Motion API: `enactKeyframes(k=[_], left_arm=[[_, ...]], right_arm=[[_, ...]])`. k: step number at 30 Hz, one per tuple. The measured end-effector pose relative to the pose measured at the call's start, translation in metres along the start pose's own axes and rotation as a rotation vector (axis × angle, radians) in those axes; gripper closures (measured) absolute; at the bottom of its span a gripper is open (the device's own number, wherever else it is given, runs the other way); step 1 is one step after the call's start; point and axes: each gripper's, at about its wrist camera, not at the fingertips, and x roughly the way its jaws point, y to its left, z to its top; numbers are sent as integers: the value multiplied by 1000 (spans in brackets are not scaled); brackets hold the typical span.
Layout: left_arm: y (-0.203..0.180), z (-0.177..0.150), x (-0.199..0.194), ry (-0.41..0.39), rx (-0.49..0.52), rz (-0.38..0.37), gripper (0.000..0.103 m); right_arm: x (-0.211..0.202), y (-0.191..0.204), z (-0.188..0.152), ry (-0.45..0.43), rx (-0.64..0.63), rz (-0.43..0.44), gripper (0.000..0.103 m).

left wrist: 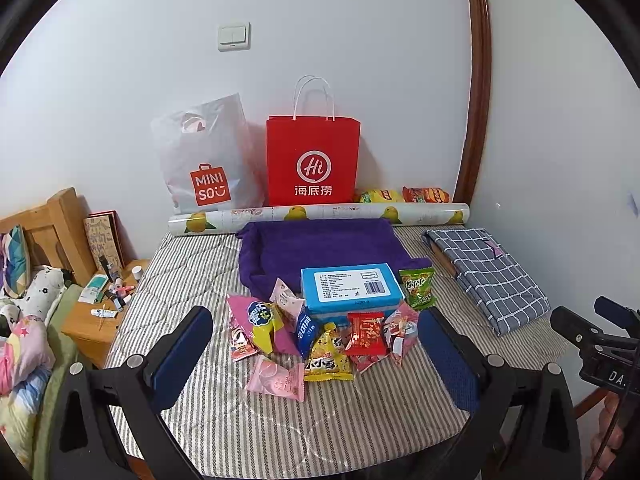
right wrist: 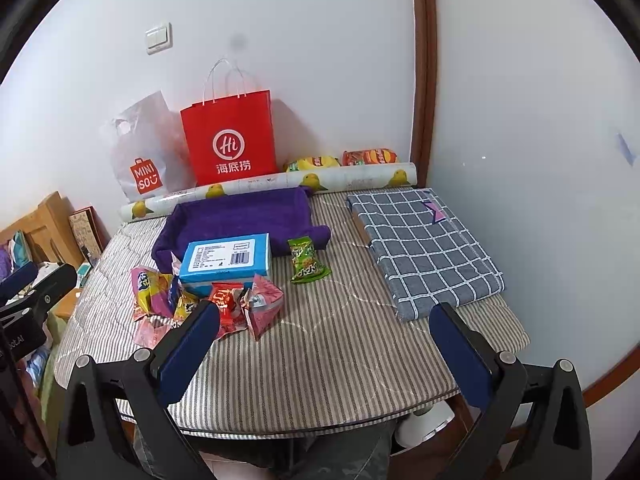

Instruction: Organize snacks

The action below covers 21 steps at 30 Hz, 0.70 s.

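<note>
Both grippers, left gripper (left wrist: 316,354) and right gripper (right wrist: 326,346), hover spread wide, empty. Snack packets (left wrist: 320,336) lie heaped mid-table against the blue box (left wrist: 350,288). Light, crinkly, slippery — best pinched at a sealed edge.

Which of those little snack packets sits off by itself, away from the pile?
The green packet, lying alone right of the blue box; the other packets are heaped together at the box's front.
</note>
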Motion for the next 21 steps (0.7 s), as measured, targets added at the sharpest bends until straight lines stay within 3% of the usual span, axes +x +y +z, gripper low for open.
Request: enactKeyframes(k=[21], left_arm=[[2,-1,-1,-2,-3,8,0]], right_arm=[[-6,1,-3,-9,6,13,0]])
